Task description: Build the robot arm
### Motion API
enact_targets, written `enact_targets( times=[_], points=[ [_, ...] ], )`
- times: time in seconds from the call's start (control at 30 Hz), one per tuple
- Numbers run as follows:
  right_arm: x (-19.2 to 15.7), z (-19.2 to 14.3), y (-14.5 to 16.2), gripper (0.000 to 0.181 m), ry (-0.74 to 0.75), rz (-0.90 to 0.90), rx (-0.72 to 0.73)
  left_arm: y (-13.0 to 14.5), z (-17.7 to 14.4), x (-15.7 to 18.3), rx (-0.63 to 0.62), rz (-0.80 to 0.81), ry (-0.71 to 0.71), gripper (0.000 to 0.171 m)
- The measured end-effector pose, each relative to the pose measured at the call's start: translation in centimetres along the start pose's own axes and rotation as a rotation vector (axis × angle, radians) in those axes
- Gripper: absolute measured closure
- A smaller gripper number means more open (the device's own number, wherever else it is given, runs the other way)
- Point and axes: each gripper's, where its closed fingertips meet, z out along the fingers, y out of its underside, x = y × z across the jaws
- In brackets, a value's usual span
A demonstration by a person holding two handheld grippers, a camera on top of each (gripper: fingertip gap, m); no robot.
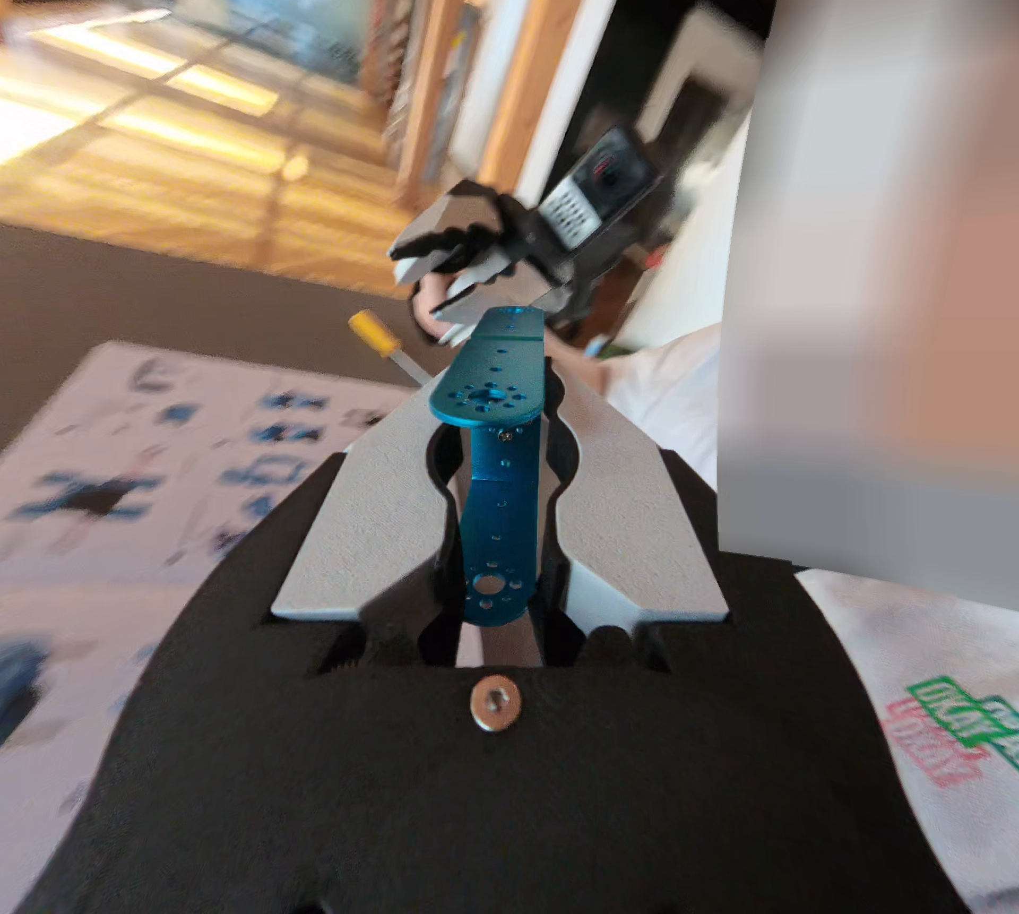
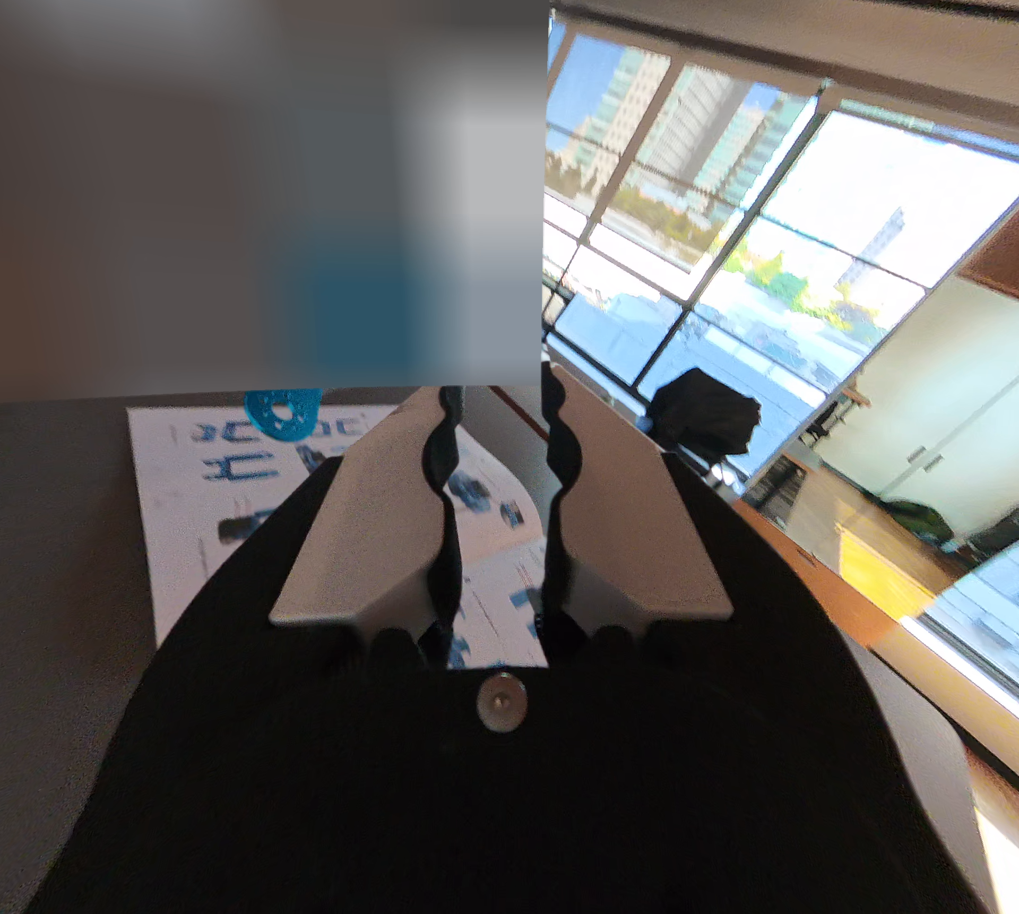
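My left gripper (image 1: 491, 413) is shut on a blue metal bracket (image 1: 499, 512) with many small holes. A second blue plate (image 1: 491, 374) is screwed across its top and juts past the fingertips. My right gripper (image 1: 427, 270) shows beyond it, blurred, jaws apart, close to the far end of the blue plate. In the right wrist view the right gripper (image 2: 502, 385) is open with nothing between its fingers. A rounded blue bracket end (image 2: 284, 413) shows to the upper left of it, partly under a blur patch. A yellow-handled screwdriver (image 1: 377, 333) lies on the table behind the bracket.
A white paper sheet (image 1: 165, 446) printed with blue part pictures lies on the dark table (image 1: 138, 281); it also shows in the right wrist view (image 2: 176, 529). A person in a white shirt (image 1: 910, 694) is at the right. Large windows (image 2: 772, 253) and a black chair (image 2: 706, 416) are behind.
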Motion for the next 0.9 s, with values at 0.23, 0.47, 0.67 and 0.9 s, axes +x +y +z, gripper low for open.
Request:
enact_targets(
  times=[0.23,0.47,0.67,0.9],
  points=[
    [-1.0,1.7,6.9,0.154,-0.098,0.123,-0.317,3.6,-3.1,-4.8,-0.396,0.097,-0.519,0.147],
    [-5.8,1.9,4.9,0.14,-0.4,0.237,-0.184,10.3,-2.3,-6.4,-0.774,0.071,-0.57,0.147],
    [-9.7,2.5,7.3,0.137,-0.565,0.249,-0.238,12.9,-1.2,-6.8,-0.881,0.07,-0.542,0.147],
    [-10.9,3.0,7.6,0.128,-0.64,0.362,-0.206,13.5,-0.7,-6.4,-0.932,0.116,-0.55,0.147]
  ],
)
